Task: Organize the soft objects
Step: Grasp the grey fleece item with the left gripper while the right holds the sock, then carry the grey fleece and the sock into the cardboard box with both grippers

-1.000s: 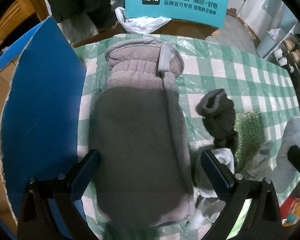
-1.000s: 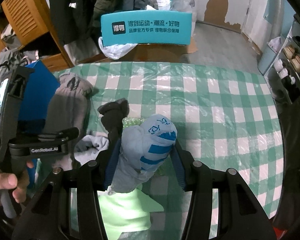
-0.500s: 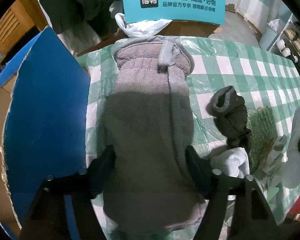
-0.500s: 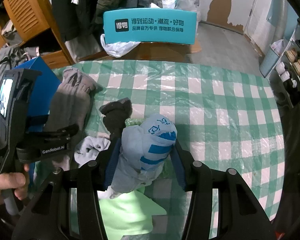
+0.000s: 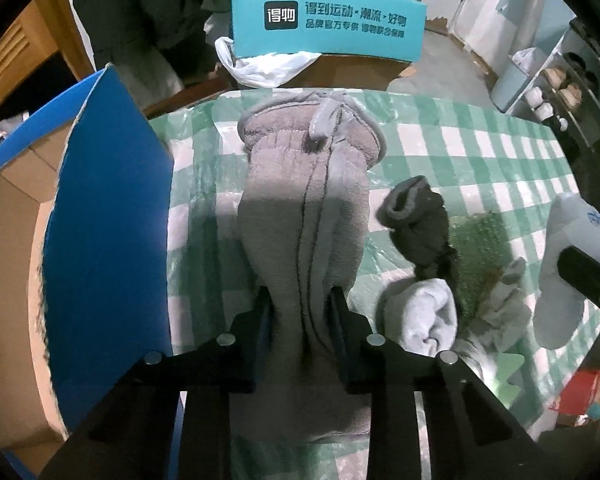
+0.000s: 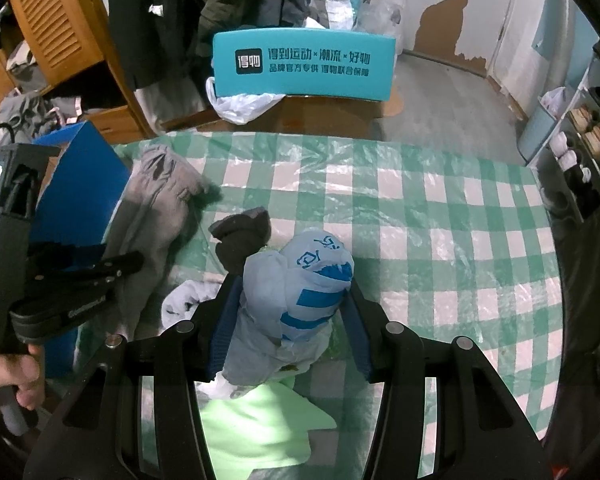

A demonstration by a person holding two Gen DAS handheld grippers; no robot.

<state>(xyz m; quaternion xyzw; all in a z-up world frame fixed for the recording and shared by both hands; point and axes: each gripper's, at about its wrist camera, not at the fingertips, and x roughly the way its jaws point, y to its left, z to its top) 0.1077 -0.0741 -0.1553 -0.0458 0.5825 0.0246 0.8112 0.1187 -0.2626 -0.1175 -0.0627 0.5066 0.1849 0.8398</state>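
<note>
Covering the bench (image 5: 480, 148) in the left wrist view is a green-and-white checked cloth under clear plastic; a blue cardboard box (image 5: 108, 216) walls the left side, a teal sign (image 5: 328, 20) stands beyond the far edge. At lower centre the left gripper (image 5: 302, 320), whose jaws have just been closing, pinches the grey mitten (image 5: 304, 208); dark and pale socks crowd its right. In the right wrist view, open checks fill the right half up to the shelves (image 6: 580, 148) at the frame's right edge, while the right gripper (image 6: 288, 320) clasps a blue-striped sock (image 6: 300, 292) at centre.
</note>
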